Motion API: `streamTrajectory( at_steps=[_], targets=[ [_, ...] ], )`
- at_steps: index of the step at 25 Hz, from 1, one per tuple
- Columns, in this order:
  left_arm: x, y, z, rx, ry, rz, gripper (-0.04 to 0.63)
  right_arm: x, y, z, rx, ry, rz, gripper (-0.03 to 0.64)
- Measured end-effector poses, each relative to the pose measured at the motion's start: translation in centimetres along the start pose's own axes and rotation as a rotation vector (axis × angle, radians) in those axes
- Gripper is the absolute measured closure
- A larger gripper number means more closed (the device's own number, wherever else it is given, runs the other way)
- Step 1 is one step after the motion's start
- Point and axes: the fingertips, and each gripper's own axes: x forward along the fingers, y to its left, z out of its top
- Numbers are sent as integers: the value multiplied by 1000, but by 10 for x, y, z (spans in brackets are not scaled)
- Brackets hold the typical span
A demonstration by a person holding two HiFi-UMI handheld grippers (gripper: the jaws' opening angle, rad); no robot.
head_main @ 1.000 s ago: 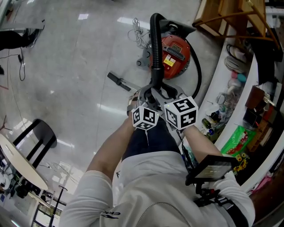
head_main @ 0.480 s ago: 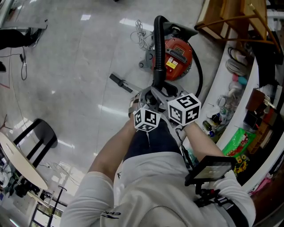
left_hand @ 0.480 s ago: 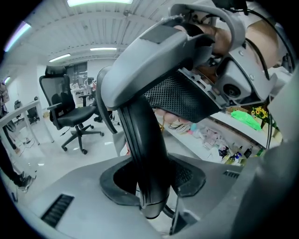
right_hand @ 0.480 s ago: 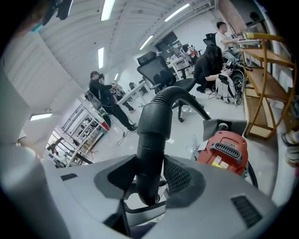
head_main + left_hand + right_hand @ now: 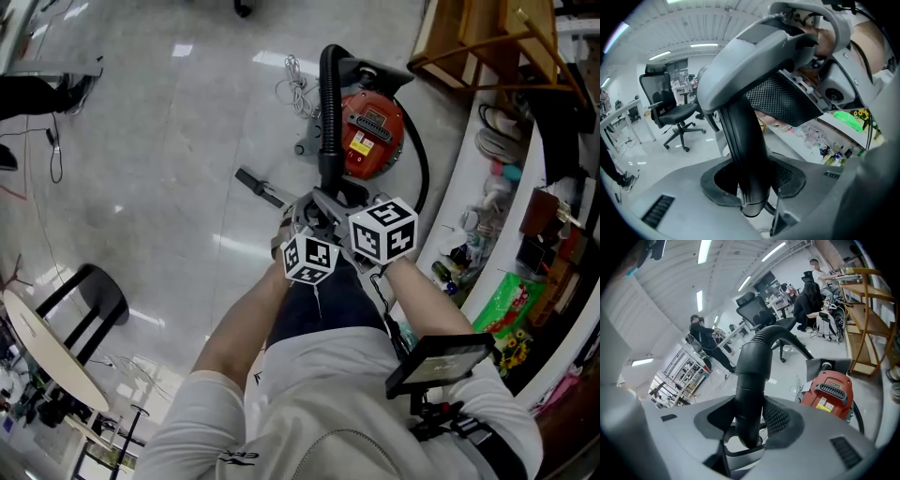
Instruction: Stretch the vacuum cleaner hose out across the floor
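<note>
Right claw (image 5: 747,422) just widened its jaws round hose (image 5: 751,376), end hidden.

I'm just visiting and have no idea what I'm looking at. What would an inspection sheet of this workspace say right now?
Surface: glossy pale grey floor with bright reflections.
Job's things: black ribbed vacuum hose arches from the round red vacuum cleaner up to the grippers; not yet laid out.
Clutter: green packet and bottles on the curved white shelf; grey wand tube on the floor.
Grippers: left gripper closed on the hose; right gripper jaws have just been opening, hose between them, grip unclear.
Cables: white coiled cord beside the vacuum cleaner.
Surroundings: black office chair; seated people in the background.
</note>
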Motion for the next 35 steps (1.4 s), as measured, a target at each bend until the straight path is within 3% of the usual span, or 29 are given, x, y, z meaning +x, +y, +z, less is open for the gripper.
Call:
streamTrajectory(
  at_steps=[10,18,27,35],
  targets=[
    [-19,-7,29,-45,-18,-25,448,-22,21,22,-32,-73,22,443],
    [-45,-29,70,-14,-13,-77,447,-68,37,44,-8,-152,21,443],
    [-91,-52,123,133,-6,-131,446,-137,66,71,49,-306,22,443],
    [-124,-84,167,268,-64,-192,446,-204,88,85,51,-457,-38,443]
  ],
)
